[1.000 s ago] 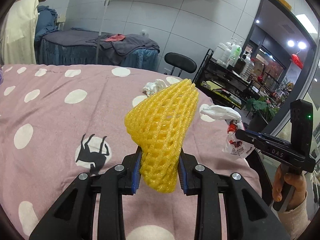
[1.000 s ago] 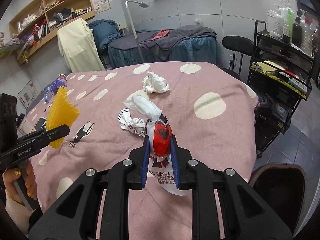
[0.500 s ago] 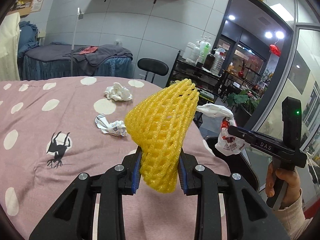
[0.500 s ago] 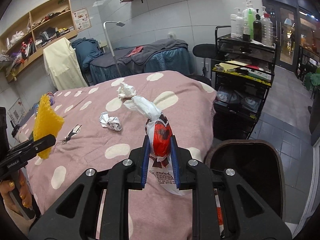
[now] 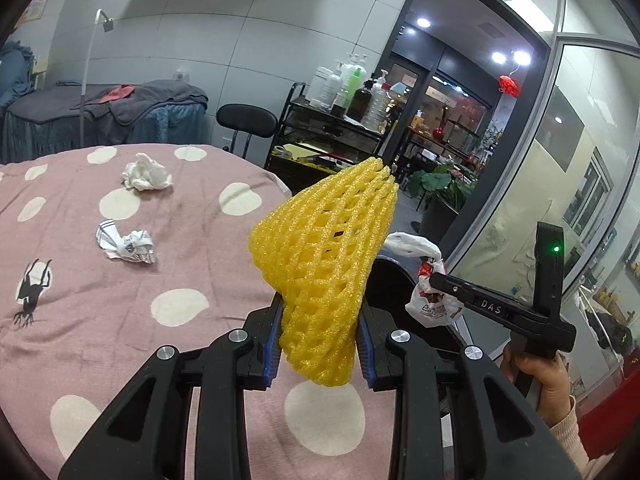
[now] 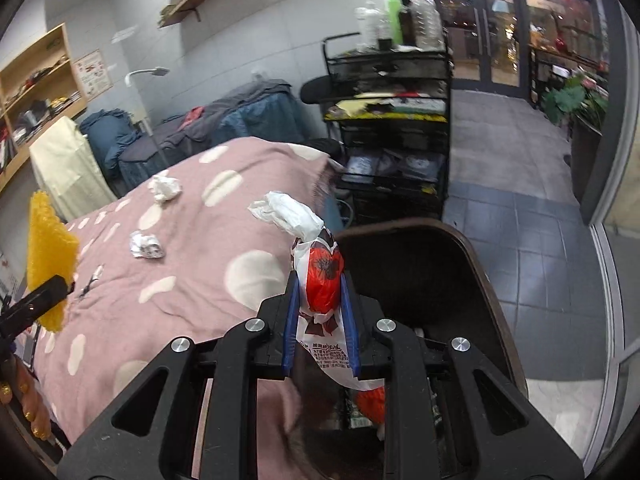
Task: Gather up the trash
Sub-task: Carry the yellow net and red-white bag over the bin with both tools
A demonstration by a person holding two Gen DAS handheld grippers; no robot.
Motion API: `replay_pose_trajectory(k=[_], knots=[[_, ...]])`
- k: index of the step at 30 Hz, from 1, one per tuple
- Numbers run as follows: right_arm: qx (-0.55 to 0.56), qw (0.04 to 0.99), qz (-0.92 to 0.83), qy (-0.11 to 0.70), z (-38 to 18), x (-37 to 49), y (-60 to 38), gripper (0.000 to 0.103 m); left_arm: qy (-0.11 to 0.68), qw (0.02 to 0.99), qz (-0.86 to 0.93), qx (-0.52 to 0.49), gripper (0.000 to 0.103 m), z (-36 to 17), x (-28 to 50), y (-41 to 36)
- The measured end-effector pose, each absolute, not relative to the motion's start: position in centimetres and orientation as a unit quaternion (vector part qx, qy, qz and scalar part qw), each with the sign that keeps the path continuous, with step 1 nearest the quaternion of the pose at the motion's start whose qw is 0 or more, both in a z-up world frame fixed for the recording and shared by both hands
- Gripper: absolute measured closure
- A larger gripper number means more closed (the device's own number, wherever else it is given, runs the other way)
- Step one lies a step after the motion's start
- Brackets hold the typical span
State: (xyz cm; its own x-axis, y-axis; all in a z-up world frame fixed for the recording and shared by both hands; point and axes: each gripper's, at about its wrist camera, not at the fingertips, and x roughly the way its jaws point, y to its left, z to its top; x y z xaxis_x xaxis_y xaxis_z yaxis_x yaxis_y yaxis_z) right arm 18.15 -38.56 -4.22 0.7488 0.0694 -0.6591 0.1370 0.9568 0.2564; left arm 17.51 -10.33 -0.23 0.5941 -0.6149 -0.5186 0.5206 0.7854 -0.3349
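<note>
My left gripper (image 5: 318, 354) is shut on a yellow foam net (image 5: 324, 264) and holds it above the right edge of the pink dotted bed (image 5: 120, 288). My right gripper (image 6: 318, 320) is shut on a white and red plastic bag (image 6: 318, 276), held over the dark trash bin (image 6: 432, 264) beside the bed. The bag (image 5: 430, 298) and right gripper show at the right of the left wrist view. The net (image 6: 50, 264) shows at the left of the right wrist view. A crumpled white tissue (image 5: 146, 172) and a crumpled printed paper (image 5: 128, 242) lie on the bed.
A black wire cart (image 6: 394, 120) with bottles stands past the bed's end, with a black stool (image 5: 246, 120) beside it. A second bed with grey covers (image 5: 104, 116) is at the back. A glass door (image 5: 560, 184) and a potted plant (image 5: 440, 188) are on the right.
Both grippers have swung right, from over the bed toward its right edge. The right gripper with the bag is now over the bin. Both still hold their items.
</note>
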Motion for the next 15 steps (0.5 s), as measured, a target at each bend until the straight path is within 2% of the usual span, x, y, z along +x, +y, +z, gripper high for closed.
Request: replay_pose_trajectory(k=[12, 13, 15], knots=[[0.169, 0.889, -0.082, 0.418, -11.3, 18.2, -42.6, 0.082, 0.328, 0.874, -0.351, -0.064, 0.072, -0.4, 16.6, -14.5], [0.166, 0.888, -0.085, 0.420, -11.7, 18.3, -42.6, 0.077, 0.330, 0.873, -0.354, -0.063, 0.072, -0.4, 16.5, -14.8], [0.167, 0.886, -0.092, 0.422, -12.6, 18.3, -42.7, 0.058, 0.332, 0.870, -0.359, -0.060, 0.072, -0.5, 16.4, -15.3]])
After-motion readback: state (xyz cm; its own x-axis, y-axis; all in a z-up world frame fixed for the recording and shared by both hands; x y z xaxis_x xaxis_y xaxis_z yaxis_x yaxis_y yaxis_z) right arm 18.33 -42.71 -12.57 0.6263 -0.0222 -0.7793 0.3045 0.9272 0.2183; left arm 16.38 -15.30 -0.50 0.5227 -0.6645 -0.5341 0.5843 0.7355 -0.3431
